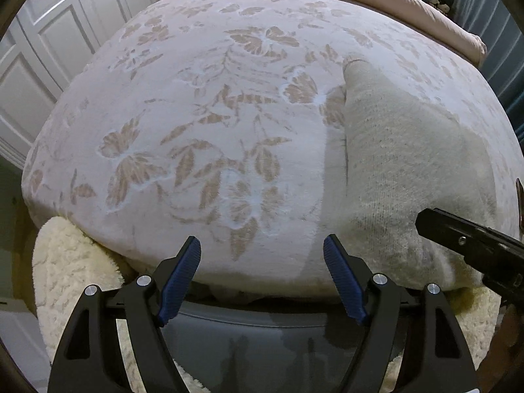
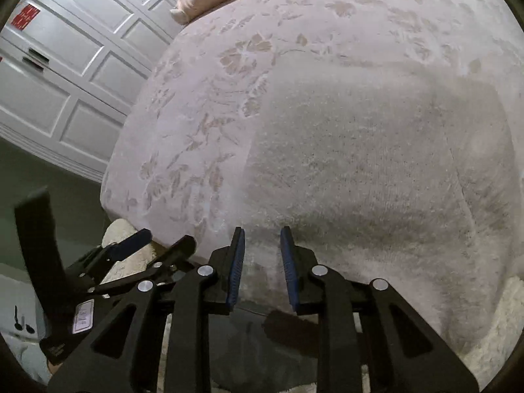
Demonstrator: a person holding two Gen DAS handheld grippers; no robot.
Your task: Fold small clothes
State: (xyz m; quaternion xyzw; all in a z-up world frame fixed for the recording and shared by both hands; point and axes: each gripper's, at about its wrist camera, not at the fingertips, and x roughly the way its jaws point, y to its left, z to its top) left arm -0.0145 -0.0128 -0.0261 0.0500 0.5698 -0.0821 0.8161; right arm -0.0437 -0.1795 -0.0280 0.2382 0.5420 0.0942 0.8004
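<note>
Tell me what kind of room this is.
Most likely a bedroom: a bed with a floral blanket, a pinkish duvet at its far end, and white panelled wardrobe doors alongside.

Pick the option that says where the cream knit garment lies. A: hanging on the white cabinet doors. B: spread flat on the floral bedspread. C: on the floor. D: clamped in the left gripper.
B: the cream knit garment lies spread on the floral bedspread, with neither gripper holding it.

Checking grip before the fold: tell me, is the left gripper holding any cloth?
No, the left gripper stands wide open with only the floral bedspread behind it.
</note>
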